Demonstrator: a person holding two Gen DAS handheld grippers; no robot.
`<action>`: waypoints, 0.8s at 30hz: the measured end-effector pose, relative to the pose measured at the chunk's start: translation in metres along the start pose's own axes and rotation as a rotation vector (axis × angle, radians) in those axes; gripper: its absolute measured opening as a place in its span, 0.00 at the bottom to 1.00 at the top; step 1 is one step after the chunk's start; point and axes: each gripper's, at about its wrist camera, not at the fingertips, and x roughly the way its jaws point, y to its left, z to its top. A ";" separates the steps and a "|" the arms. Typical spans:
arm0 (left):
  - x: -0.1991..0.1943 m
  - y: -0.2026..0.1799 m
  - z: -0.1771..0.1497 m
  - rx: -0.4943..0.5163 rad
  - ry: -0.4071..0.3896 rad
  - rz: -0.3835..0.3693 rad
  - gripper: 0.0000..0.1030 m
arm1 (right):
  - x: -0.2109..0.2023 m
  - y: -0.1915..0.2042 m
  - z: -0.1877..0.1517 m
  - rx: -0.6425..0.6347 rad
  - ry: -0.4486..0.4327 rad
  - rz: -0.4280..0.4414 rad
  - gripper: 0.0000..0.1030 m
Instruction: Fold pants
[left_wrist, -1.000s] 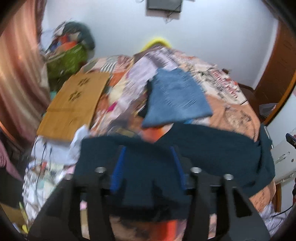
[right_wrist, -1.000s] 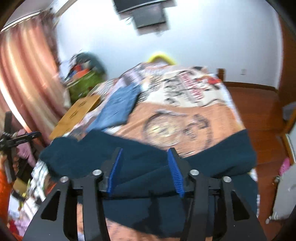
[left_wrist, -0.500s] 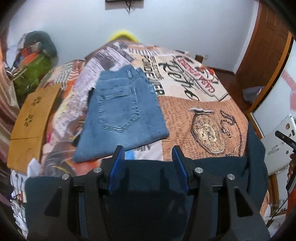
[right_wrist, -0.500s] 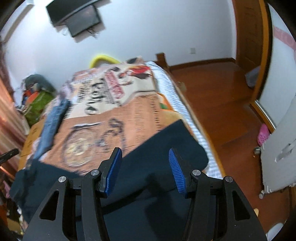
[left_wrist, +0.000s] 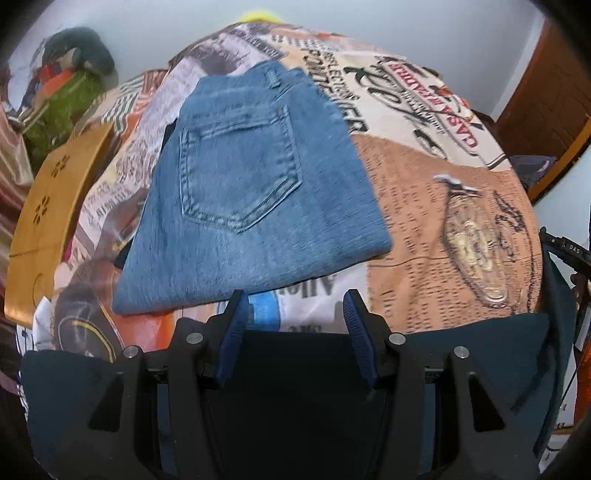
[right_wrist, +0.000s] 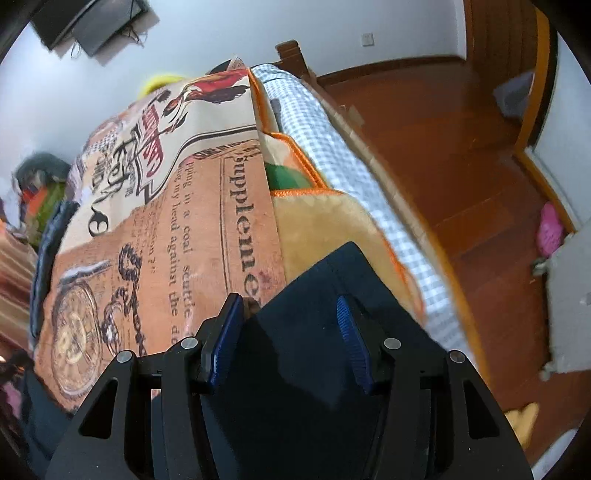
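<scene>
You've got the dark navy pants (left_wrist: 480, 354) spread across the near end of the bed (right_wrist: 354, 155), lying on the printed bedspread (left_wrist: 424, 155), and both tools sit over them. Your left gripper (left_wrist: 297, 332) has its jaws parted wide, blue pads (left_wrist: 232, 332) on either side of bare cloth, nothing pinched between them. It's parked over the far edge of the fabric, which reads to me like you're lining up on that edge rather than carrying anything.

Your right gripper (right_wrist: 291, 332) is in the same pose: jaws spread wide, nothing held, hovering over the corner of the pants that reaches toward the bed's side, near the checked sheet (right_wrist: 332, 147). Whether either pad actually touches the cloth, I can't tell from here.

The long axis runs across the bed, left to right from where you stand, with 1 end at the corner under your right tool and the other off past your left tool. Which end is the waist I can't make out; the cloth is too dark.

Just beyond, the blue jeans (left_wrist: 251, 192) already sit folded, back pocket up, probably the model for where this pair ends up. With 2 tools spaced along 1 edge, you look set for a fold along the length.
</scene>
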 end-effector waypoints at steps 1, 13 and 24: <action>0.002 0.001 -0.001 -0.001 0.004 0.002 0.51 | 0.000 -0.002 -0.001 0.008 -0.004 0.009 0.44; -0.044 -0.009 -0.020 0.019 -0.037 -0.009 0.51 | -0.044 0.014 -0.006 -0.069 -0.063 -0.020 0.08; -0.119 -0.011 -0.066 0.040 -0.110 -0.016 0.54 | -0.182 0.016 -0.045 -0.113 -0.259 -0.017 0.08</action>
